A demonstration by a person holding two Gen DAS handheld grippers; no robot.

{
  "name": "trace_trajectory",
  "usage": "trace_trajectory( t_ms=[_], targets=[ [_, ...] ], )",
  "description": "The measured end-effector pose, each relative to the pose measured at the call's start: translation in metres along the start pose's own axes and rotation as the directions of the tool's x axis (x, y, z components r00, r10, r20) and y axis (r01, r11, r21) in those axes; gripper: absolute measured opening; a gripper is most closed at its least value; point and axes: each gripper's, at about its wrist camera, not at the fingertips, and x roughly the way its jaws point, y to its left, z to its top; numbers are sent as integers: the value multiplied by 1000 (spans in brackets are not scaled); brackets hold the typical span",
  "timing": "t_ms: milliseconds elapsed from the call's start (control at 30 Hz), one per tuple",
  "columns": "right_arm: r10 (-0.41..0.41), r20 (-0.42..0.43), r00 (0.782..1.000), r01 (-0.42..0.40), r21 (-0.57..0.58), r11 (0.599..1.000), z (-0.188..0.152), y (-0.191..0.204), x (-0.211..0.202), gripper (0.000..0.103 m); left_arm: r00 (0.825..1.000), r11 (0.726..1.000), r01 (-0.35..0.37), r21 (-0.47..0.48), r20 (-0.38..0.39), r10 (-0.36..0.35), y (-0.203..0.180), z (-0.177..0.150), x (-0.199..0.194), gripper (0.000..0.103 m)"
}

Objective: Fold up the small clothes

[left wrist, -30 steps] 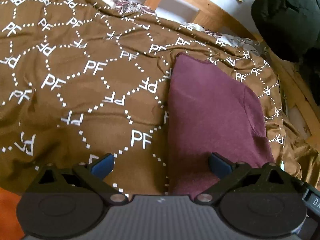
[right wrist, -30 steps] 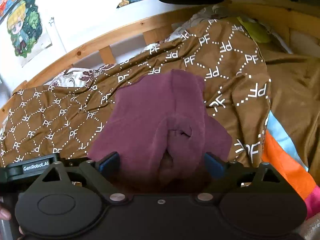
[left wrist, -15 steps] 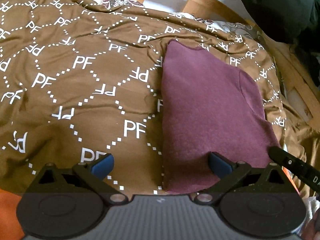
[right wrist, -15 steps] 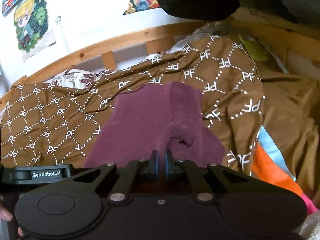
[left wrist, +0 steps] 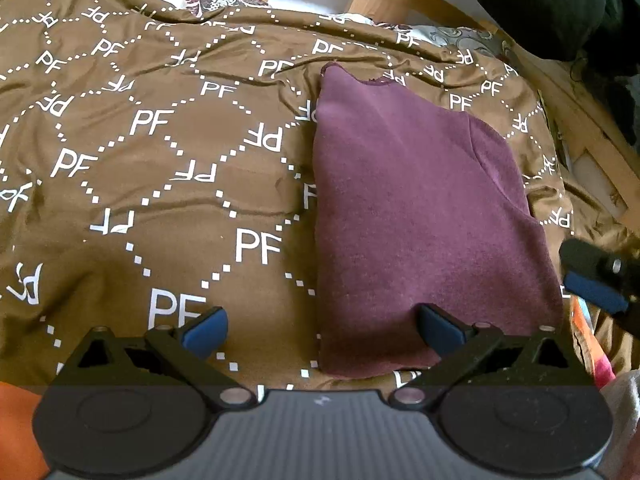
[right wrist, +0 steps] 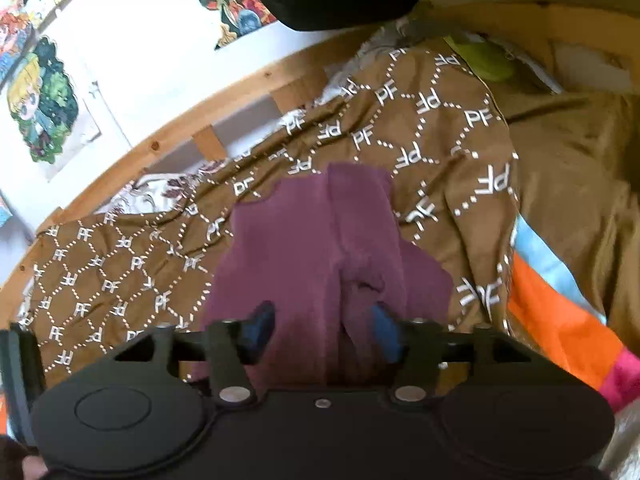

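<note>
Right gripper (right wrist: 324, 326) is reopening after clamping shut — one maroon garment (left wrist: 420, 216) lying folded at centre frame, loose between its pads; left gripper (left wrist: 320, 330) gaping, grasping nothing.

Soft daylight, fisheye bending at edges, right view motion-blurred

Both grippers are black, with blue-padded fingers (left wrist: 204, 330) and silver screws.

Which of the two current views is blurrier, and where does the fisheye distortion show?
Right wrist view: blurrier, smeared across the brown bedspread and wall posters. Left wrist view: sharp on the maroon garment. Both views bend the wooden bed rail into a curve.
</note>
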Motion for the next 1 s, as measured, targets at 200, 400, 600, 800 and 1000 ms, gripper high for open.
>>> trace_trajectory(
  t_ms=[200,400,600,800,1000],
  targets=[
    [-5,-4,1000,5,-49,999,31,-8,13,68,1000,1000,-3,27,-1,3,-5,-2,3,103],
    [-65,-35,997,58,-177,982,61,-20,56,64,1000,999,-5,45,0,5,-7,-3,5,103],
    [-79,-38,996,71,-173,982,57,-38,82,16,1000,999,4,42,-2,-4,-7,-4,6,103],
    [-78,-2,997,76,-201,977,55,-35,74,6,1000,998,10,67,-11,-9,-10,-5,9,103],
    [-76,-37,996,70,-128,989,55,-46,79,14,1000,997,11,76,-16,-10,-10,-6,10,103]
  ],
)
